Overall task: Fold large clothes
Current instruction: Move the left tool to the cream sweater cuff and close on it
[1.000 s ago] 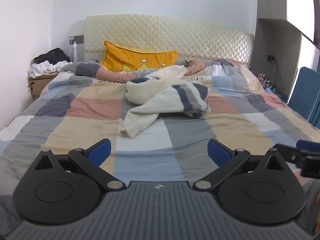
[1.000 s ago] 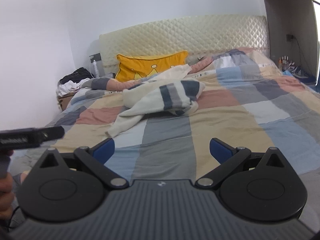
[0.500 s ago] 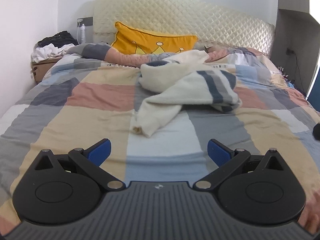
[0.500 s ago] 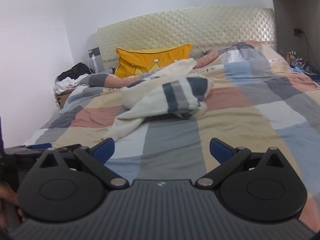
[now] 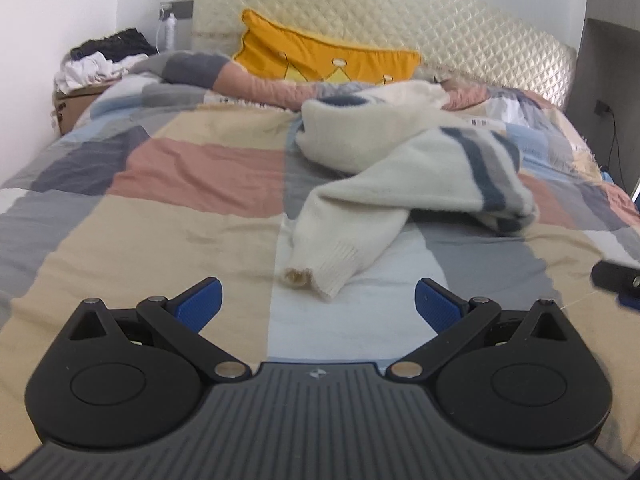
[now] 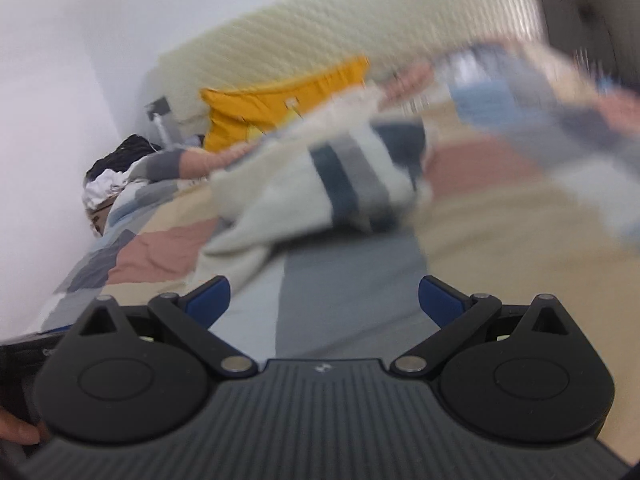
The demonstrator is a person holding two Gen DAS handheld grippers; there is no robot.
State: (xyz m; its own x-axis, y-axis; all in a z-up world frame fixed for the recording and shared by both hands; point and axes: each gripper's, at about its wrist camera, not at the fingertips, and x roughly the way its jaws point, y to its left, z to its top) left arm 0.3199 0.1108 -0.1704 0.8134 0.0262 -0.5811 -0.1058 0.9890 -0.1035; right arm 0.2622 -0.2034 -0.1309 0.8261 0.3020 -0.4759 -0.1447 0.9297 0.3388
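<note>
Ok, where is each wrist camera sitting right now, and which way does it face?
Left wrist: low over the bed's foot, facing the headboard; open left gripper before the sweater cuff.
Right wrist: tilted, blurred, facing the sweater's striped part; open right gripper, a fingertip at the lower left edge.
Shared: sweater, yellow pillow, quilt.

Both wrist views look low over the bed from its foot toward the headboard. The left view sits level, near the sweater; the right view is tilted and blurred. Both share sweater, yellow pillow and headboard.
</note>
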